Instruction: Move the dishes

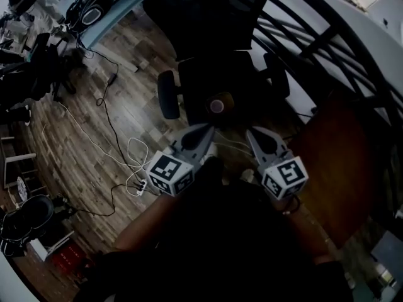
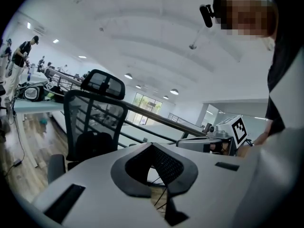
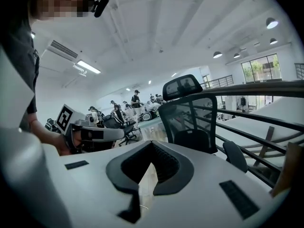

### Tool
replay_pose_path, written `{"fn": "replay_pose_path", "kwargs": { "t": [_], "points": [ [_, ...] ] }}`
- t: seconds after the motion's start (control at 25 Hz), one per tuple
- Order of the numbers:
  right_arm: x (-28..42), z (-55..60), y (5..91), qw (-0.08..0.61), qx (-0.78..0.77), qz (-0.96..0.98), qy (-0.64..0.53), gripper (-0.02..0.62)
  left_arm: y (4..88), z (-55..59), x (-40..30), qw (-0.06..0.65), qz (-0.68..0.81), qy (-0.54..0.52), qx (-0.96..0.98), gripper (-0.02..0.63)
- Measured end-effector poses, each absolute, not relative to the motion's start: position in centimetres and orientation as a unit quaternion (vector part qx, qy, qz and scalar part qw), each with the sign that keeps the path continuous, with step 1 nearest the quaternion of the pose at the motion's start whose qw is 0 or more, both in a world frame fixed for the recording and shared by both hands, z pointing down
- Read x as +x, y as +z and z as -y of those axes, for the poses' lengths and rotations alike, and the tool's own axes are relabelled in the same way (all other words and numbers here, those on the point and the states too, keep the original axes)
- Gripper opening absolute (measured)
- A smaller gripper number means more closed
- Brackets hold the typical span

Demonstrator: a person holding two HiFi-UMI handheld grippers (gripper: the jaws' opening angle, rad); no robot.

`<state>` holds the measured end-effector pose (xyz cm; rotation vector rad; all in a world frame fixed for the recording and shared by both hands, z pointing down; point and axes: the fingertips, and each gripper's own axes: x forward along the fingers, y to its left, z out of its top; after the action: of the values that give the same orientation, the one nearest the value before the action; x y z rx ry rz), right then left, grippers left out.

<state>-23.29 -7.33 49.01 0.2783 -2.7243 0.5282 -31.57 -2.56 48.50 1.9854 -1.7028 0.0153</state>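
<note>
The left hand-held gripper [image 1: 208,128] has its jaws together, the dark pads meeting at the tips with nothing between them. The right hand-held gripper [image 1: 252,131] is the same, jaws closed and empty. The two are held side by side, near each other but apart. Each has its marker cube [image 1: 170,172] toward the person, and both point at a black office chair [image 1: 214,74] just ahead. The chair has a mesh back, a headrest and armrests, and stands on a wooden floor [image 1: 75,150]. Cables [image 1: 116,134] trail across the floor left of the chair, down to a white power strip [image 1: 140,186]. A dark railing [image 1: 327,43] curves past the chair on the right. No view shows where the dishes are.
</note>
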Motion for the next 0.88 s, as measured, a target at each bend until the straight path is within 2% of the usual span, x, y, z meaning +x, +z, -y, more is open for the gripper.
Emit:
{"fn": "replay_pose_path", "kwargs": {
  "t": [0.36,0.88],
  "points": [
    [-25.7,6.6,49.9,0.202,0.130,0.950,0.198,0.003,49.9,0.5,-34.0,0.283,0.609,-0.002,0.741,-0.011],
    [-30.3,9.6,58.1,0.284,0.086,0.930,0.218,0.009,56.2,2.4,-36.7,0.324,0.636,0.022,0.701,-0.009]
  ]
}}
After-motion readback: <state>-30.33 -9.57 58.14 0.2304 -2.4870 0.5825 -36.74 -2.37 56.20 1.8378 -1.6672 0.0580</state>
